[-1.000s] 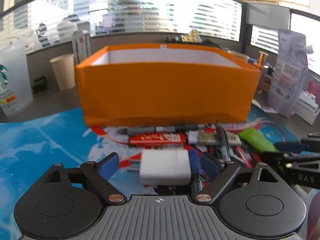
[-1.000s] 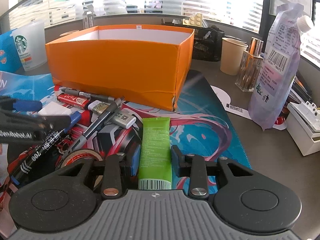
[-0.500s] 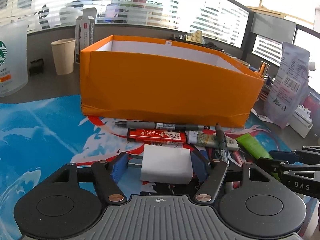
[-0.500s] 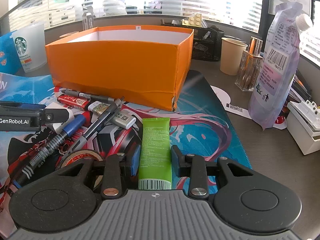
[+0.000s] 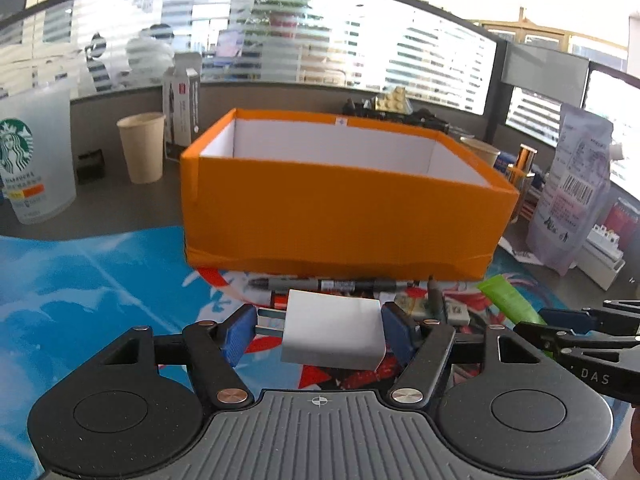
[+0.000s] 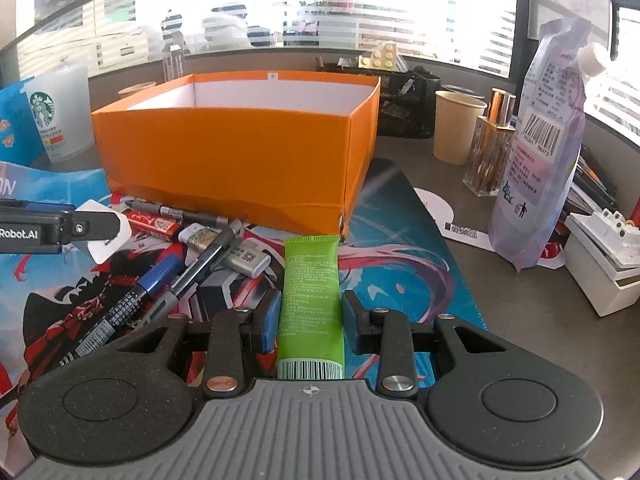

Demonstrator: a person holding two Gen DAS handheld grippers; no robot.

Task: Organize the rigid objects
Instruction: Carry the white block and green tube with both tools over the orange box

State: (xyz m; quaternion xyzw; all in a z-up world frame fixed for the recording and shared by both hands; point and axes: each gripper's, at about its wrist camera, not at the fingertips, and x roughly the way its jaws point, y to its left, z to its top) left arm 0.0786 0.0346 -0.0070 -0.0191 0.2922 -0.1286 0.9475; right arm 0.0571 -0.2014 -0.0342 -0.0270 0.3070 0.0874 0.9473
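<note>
Our left gripper [image 5: 320, 334] was clamped on a white plug adapter [image 5: 332, 334], its metal prongs pointing toward the left pad and its body pressed by the blue right pad; the adapter hung clear of the blue printed mat [image 5: 80, 300], just in front of the open orange box [image 5: 344, 216]. From the right wrist view, that same adapter showed as a white block [image 6: 106, 232] at the tip of the left gripper's black finger, above the pile of pens.

Our right gripper [image 6: 308, 320] had closed on a green tube [image 6: 312, 292], which lay lengthwise between the jaws, its barcoded crimp end nearest the camera and its far end near the box's front corner. We could not tell whether the tube was off the mat.

Beside the tube lay a blue marker [image 6: 132, 300], a grey pen [image 6: 200, 264], a red lighter-like packet [image 6: 154, 226] and a small white case [image 6: 246, 258], crowded together on the mat in front of the box. A purple spouted pouch [image 6: 540, 152] stood well to the right on the grey table [image 6: 520, 300].
</note>
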